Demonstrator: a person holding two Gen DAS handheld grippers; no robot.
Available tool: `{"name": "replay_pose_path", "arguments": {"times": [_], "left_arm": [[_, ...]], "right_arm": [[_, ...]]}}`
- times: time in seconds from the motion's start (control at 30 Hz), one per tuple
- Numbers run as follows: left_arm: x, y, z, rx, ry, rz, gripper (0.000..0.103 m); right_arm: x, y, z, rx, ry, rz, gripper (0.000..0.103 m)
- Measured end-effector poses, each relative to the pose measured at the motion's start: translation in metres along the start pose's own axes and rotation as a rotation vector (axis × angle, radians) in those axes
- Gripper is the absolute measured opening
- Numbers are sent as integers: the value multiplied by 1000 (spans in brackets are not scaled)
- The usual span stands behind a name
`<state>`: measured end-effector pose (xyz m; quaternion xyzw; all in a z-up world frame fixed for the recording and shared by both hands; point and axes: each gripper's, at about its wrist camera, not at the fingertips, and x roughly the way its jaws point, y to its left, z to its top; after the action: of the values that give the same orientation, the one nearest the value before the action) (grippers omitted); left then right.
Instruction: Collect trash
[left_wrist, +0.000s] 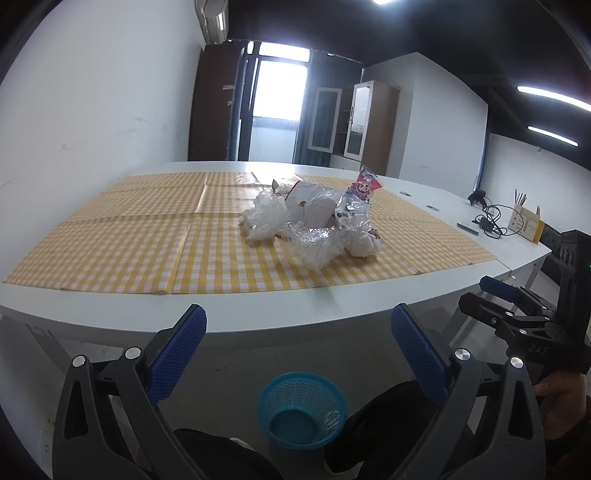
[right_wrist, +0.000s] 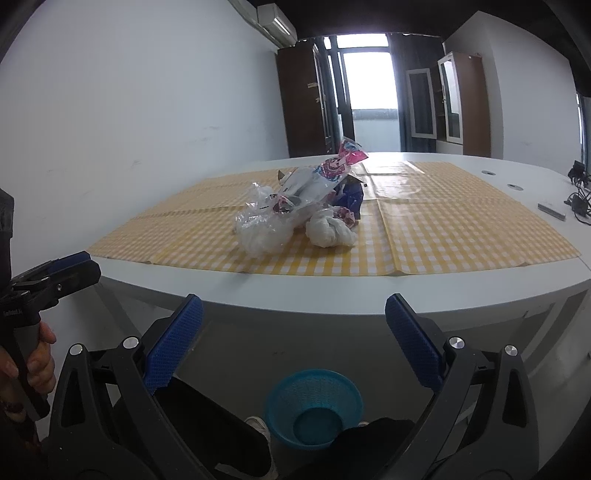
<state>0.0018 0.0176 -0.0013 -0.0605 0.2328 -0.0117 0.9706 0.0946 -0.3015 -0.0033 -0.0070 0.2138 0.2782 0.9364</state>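
Observation:
A heap of trash (left_wrist: 314, 221) lies on a yellow checked cloth (left_wrist: 147, 236): crumpled clear plastic, a white bag, a knotted white wad (right_wrist: 328, 230) and a pink printed wrapper (right_wrist: 345, 157). It also shows in the right wrist view (right_wrist: 295, 210). A blue mesh basket (left_wrist: 302, 410) stands on the floor below the table edge, also in the right wrist view (right_wrist: 314, 408). My left gripper (left_wrist: 298, 332) is open and empty, short of the table. My right gripper (right_wrist: 293, 325) is open and empty, also short of the table, and shows at the left view's right edge (left_wrist: 517, 306).
The white table (left_wrist: 258, 314) curves round at its near edge. At its right end lie cables (left_wrist: 489, 219), a pencil box (left_wrist: 526, 223) and a small flat grey bar (right_wrist: 552, 211). The person's legs and shoes fill the floor near the basket.

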Motion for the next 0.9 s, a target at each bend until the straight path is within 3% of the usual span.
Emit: {"name": "replay_pose_path", "arguments": {"times": [0.9], "left_arm": [[4, 8, -3, -47, 17, 19, 97]], "right_arm": [[1, -1, -1, 29, 12, 6, 94]]}}
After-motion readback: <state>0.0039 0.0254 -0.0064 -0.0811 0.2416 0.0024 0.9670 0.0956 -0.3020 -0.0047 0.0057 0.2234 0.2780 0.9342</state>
